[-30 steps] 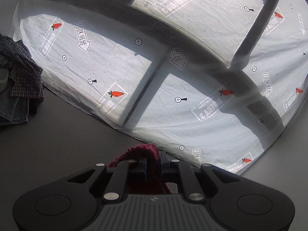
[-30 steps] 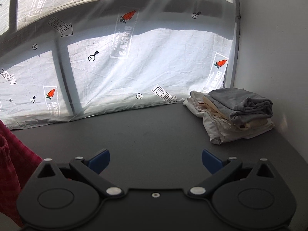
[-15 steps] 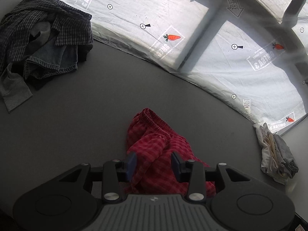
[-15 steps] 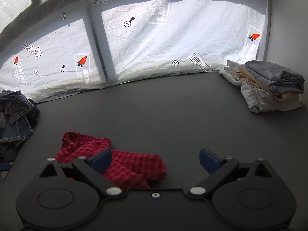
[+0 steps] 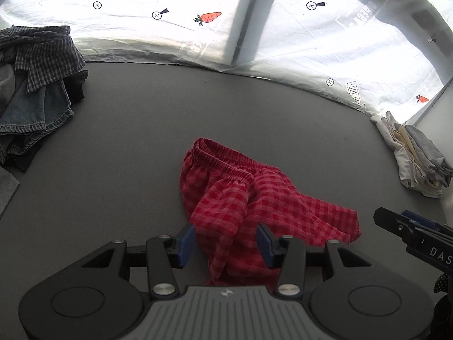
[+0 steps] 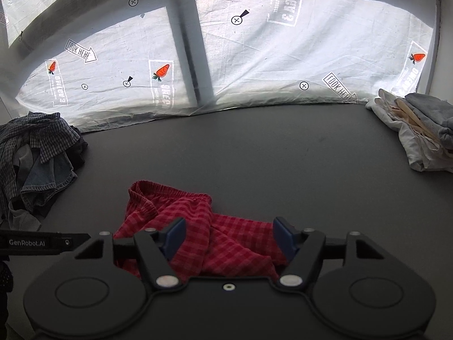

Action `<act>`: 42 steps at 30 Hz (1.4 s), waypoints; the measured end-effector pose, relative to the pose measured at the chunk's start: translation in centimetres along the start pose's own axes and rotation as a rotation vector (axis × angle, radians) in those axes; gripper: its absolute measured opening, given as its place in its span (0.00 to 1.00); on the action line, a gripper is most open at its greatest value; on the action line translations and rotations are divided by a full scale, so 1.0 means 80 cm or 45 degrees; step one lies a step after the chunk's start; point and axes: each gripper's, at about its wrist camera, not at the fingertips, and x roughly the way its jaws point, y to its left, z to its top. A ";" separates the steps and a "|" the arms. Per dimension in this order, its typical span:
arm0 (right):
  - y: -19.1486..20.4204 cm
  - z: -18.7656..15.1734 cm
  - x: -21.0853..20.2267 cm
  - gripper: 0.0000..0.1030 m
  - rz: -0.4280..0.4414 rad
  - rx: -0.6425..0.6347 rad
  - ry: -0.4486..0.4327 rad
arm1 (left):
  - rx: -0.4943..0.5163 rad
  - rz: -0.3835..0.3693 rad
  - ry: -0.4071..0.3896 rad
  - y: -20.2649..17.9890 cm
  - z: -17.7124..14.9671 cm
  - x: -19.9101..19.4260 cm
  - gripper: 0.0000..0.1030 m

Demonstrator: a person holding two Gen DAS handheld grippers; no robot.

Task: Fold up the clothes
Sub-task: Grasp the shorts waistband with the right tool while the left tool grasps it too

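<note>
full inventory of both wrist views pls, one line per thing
red checked shorts with elastic waistband: 1, red and pink, crumpled at the table's near middle
loose heap of dark plaid and denim clothes: 1, blue-grey, far left
folded stack of white, cream and grey clothes: 1, far right
dark grey table: 1, under everything
white printed sheet with carrots and arrows: 1, behind the table
left gripper: jaws open over the shorts
right gripper: jaws open over the shorts

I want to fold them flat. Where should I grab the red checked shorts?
Grab the red checked shorts by the stretchy waistband, one end per tool, coming from above. It lies on top, far side, a thick uncovered ridge; the rest is crumpled.
</note>
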 end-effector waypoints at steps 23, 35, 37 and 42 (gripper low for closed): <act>-0.010 0.044 0.235 0.31 0.178 0.294 0.424 | 0.163 -0.183 0.342 0.013 0.067 0.157 0.58; 0.000 0.042 0.276 0.14 0.314 0.340 0.511 | 0.117 -0.063 0.156 0.026 0.088 0.126 0.16; -0.003 0.049 0.259 0.08 0.313 0.316 0.430 | 0.102 -0.030 0.097 0.028 0.093 0.116 0.07; -0.003 0.077 0.190 0.06 0.197 0.140 0.142 | 0.064 0.053 -0.048 0.034 0.105 0.089 0.03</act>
